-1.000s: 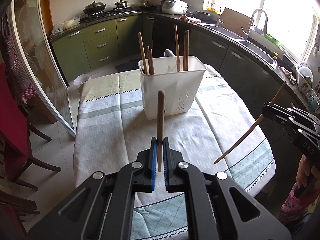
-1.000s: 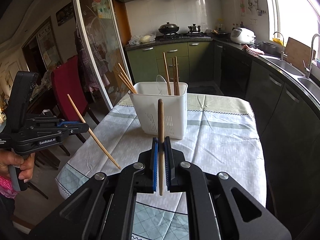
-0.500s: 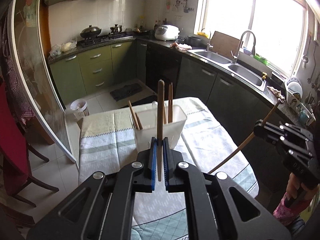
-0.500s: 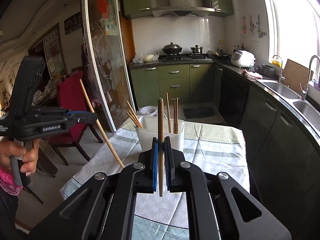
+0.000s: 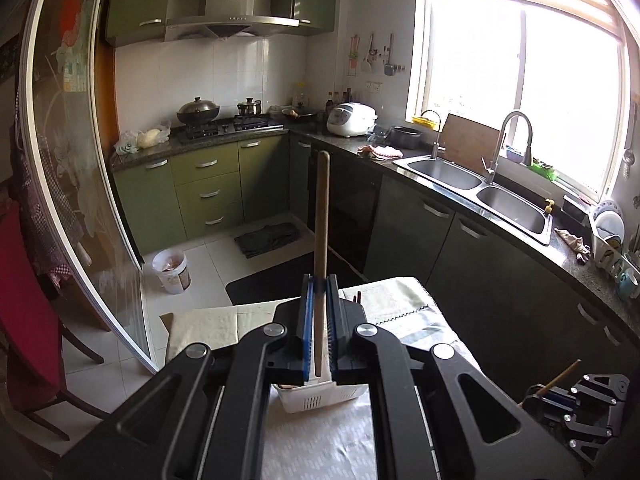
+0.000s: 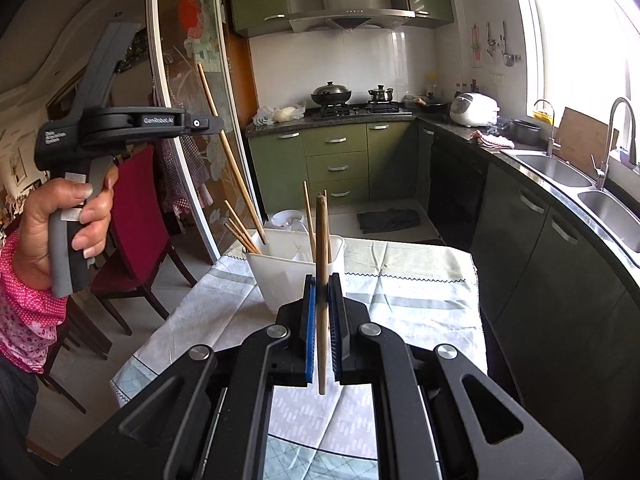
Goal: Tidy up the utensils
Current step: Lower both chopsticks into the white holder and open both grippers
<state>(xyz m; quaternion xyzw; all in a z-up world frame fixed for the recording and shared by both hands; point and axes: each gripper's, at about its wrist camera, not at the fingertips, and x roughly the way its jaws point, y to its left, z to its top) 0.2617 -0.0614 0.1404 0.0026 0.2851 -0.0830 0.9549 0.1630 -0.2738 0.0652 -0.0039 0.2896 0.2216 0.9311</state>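
Chopstick (image 6: 321,272), slim brown wood, upright between closed jaws.

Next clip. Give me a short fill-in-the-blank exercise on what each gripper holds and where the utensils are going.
1. The left gripper is shut on a single wooden ____.
2. The right gripper holds its chopstick nearly ____.
3. Several chopsticks already stand in the ____ plastic holder.
4. The holder rests on the table's ____.

Missing words: chopstick; upright; white; tablecloth
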